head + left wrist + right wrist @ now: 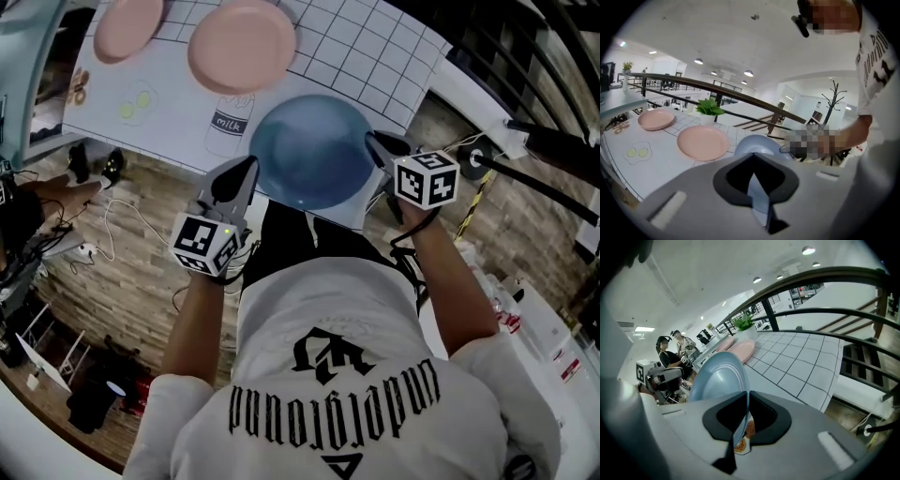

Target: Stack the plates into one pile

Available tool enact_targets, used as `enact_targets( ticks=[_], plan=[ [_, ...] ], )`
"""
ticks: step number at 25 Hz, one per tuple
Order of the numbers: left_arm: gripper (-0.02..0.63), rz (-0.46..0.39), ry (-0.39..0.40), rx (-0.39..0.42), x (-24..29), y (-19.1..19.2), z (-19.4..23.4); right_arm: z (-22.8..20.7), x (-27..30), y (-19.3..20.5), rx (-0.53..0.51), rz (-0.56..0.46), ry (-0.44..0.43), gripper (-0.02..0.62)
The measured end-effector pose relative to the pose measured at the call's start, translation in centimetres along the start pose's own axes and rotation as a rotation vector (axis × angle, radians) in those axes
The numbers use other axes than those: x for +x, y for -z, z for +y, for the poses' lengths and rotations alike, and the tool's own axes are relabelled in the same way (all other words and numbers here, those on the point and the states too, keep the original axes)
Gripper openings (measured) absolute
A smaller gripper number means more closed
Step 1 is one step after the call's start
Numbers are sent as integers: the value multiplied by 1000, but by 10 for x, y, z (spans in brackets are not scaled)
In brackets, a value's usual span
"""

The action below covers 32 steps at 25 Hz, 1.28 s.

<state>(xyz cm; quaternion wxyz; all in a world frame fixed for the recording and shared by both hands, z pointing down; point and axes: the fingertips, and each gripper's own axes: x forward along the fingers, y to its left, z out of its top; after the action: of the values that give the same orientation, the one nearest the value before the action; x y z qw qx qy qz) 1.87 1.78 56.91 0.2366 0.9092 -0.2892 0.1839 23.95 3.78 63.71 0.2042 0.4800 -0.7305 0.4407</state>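
No pile yet: L gripper [247, 169] & R gripper [379, 146] both clamp blue plate [312, 150] above table's [375, 56] near edge; centre pink plate [242, 45] & left-edge pink plate [128, 26] lie apart, unstacked.

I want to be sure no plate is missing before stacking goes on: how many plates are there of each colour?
pink plates: 2
blue plate: 1
total: 3
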Motion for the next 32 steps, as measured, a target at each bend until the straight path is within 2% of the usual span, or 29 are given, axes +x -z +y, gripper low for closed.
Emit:
enact_targets(
  ticks=[5, 9, 17, 22, 26, 32],
  plan=[
    [49, -90, -37, 2, -31, -31, -29, 14, -50, -26, -39, -95, -2, 18],
    [49, -210, -82, 19, -53, -65, -45, 25, -85, -58, -104, -183, -12, 18],
    [49, -354, -155, 84, -90, -110, -85, 46, -148, -99, -208, -301, -45, 18],
    [49, -355, -218, 141, -109, -110, -103, 54, -154, -98, -231, -306, -88, 18],
    [49, -365, -262, 123, -130, -106, -105, 65, -151, -101, -245, -302, -116, 18],
    [49, -371, -283, 137, -154, -106, -93, 91, -142, -109, -255, -319, -130, 18]
  ],
)
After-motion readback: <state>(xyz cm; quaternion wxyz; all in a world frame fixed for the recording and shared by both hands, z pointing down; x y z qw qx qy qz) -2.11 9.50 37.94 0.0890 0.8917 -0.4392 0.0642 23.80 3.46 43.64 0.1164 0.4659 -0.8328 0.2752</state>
